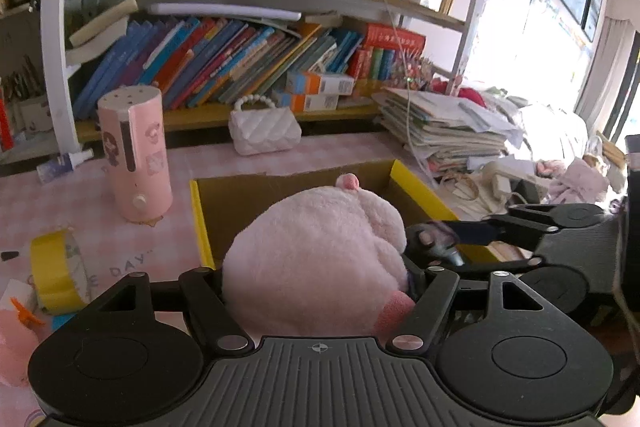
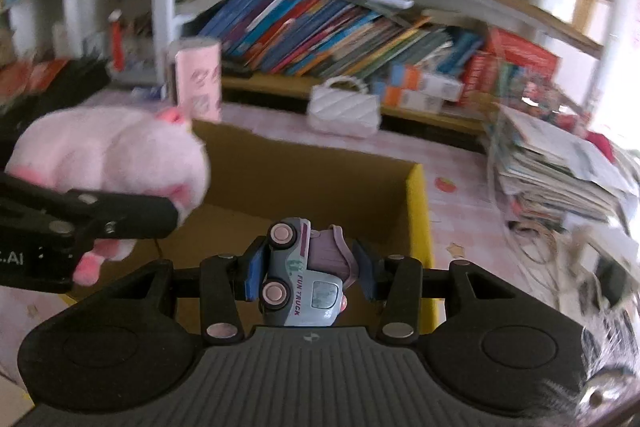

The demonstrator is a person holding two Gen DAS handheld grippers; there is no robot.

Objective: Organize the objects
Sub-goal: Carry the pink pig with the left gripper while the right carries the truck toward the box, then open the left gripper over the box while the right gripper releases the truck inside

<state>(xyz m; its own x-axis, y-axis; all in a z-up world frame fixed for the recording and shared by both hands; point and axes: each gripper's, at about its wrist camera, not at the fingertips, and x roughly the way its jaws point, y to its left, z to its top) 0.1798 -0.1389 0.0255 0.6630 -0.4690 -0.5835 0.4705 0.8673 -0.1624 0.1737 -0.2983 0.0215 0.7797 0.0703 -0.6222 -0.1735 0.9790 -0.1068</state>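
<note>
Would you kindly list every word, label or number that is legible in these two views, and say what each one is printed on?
"FUN TRUCK" on the side of the toy truck held in the right tongs.
"DAY" on the pink table cover; the letters before it are hidden.
".AI" on the left tongs body, cut off at the frame edge.
Book spines and the red box on the shelf: too small or blurred to read.

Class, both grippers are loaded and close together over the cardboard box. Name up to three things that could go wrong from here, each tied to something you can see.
1. The right gripper and left gripper sit close together; they may collide over the cardboard box.
2. The toy truck is held on its side; it might slip.
3. The bulky pink plush could fill the box and crowd the truck.
</note>
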